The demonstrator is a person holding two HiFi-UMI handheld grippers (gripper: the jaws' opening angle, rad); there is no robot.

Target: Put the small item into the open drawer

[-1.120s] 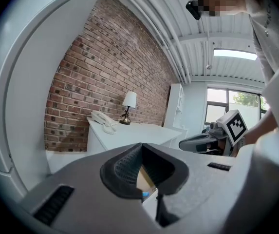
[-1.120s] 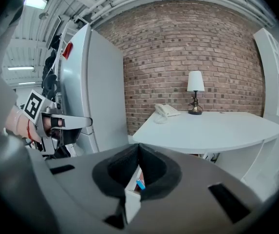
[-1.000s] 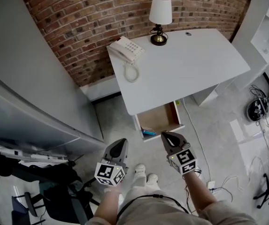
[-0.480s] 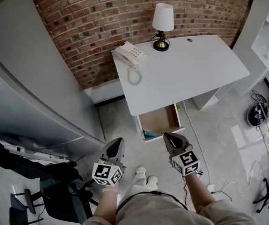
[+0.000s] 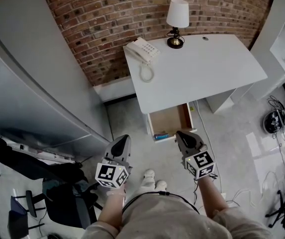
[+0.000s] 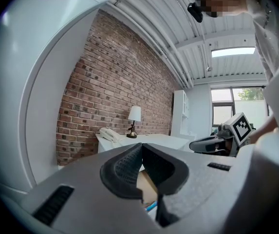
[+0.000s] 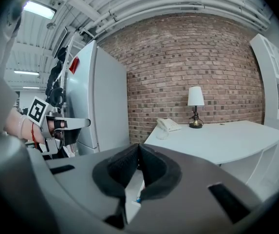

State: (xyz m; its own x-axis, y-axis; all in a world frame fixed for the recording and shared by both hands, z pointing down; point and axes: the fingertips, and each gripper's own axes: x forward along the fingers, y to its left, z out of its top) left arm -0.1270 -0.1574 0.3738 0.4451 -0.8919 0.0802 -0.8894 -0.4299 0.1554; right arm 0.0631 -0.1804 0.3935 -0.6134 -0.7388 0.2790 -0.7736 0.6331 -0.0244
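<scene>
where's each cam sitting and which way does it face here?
Head view: on the person's head, steeply down at white desk and open drawer; shows forearms, shoes, left gripper, right gripper.
Left gripper view: on left gripper, toward the desk; own shut jaws, right gripper alongside.
Right gripper view: on right gripper, toward the desk; own shut jaws, left gripper alongside.
All share lamp, telephone.

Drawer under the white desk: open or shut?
Open. The drawer juts out from under the desk, its brown floor showing, with a small blue item inside.
</scene>
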